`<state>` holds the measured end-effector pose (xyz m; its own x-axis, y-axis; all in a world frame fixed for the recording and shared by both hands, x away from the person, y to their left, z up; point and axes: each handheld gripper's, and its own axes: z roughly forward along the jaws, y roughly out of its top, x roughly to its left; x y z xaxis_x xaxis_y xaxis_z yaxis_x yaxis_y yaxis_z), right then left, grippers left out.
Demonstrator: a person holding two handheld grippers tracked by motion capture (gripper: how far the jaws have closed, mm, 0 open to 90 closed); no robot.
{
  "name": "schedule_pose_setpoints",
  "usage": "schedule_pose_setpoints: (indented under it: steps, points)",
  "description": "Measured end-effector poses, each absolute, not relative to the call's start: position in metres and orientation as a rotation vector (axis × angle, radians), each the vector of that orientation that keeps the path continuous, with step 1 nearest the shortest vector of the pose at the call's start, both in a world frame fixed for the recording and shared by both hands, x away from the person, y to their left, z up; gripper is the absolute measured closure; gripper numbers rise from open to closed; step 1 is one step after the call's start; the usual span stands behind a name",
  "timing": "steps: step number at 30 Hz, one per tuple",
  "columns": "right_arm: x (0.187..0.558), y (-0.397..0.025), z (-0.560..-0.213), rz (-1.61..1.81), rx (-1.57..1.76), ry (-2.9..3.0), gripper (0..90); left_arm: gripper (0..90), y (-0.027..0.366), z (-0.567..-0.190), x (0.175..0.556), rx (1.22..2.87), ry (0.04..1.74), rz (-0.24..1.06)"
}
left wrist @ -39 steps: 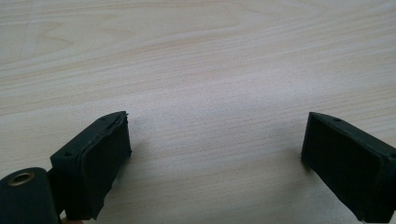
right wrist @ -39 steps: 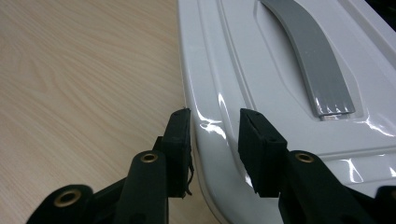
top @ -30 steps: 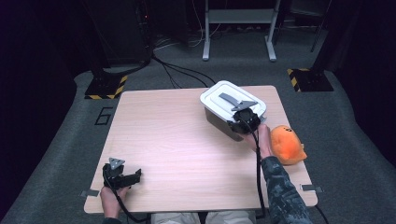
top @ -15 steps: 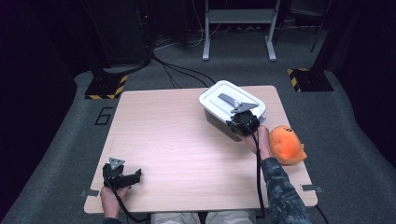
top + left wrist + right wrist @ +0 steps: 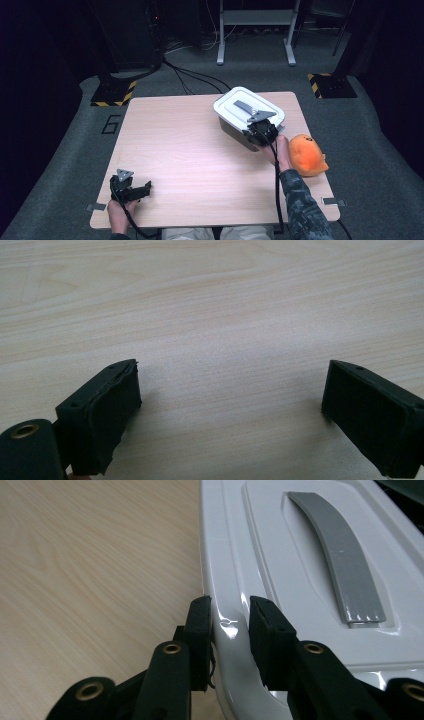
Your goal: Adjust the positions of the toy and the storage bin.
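A white lidded box (image 5: 248, 116) stands on the light wooden counter (image 5: 190, 150), toward its far right part. Its lid (image 5: 300, 555) is white and glossy, with a grey strip handle (image 5: 337, 565) running along the middle of the top. In the high view the box's side wall below the lid looks darker.

The right gripper (image 5: 229, 625) is at the near corner of the box, its two black jaws clamped on the rim of the lid, one jaw outside the rim and one on top of it, both touching the plastic. In the high view this gripper (image 5: 260, 131) lies over the box's near edge, a hand (image 5: 279, 152) behind it and a patterned sleeve (image 5: 302, 200) running back toward the counter's near edge. A black cable (image 5: 276, 185) trails along the forearm.

Just beside that hand, on the side away from the box, an orange plush toy (image 5: 307, 155) lies on the counter near its right edge.

Well apart from the box, at the near left corner of the counter, the left gripper (image 5: 129, 187) rests low over the wood. Its jaws stand wide apart with bare counter between them (image 5: 230, 400), gripping nothing.
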<state>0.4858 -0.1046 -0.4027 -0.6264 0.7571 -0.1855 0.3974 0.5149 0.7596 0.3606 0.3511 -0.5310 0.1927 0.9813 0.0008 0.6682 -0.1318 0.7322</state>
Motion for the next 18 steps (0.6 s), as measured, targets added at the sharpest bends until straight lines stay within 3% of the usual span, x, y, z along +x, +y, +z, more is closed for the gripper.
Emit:
schedule_pose_setpoints:
  steps: [1,5,9,11,18]
  points:
    - [0.486,-0.104,-0.402,0.937,0.956,2.255,61.2,8.2,0.351,-0.531,0.361,1.867,1.541,0.671]
    - [0.487,-0.101,-0.405,0.848,0.934,2.231,54.1,8.3,0.351,-0.531,0.361,1.872,1.540,0.671]
    - [0.484,-0.106,-0.405,0.850,0.909,2.235,58.6,8.3,0.351,-0.531,0.361,1.874,1.541,0.670]
    - [0.482,-0.107,-0.403,0.879,0.883,2.248,68.5,8.3,0.351,-0.531,0.361,1.873,1.542,0.670]
    - [0.475,-0.106,-0.406,0.939,0.855,2.266,71.9,8.3,0.351,-0.531,0.361,1.867,1.542,0.669]
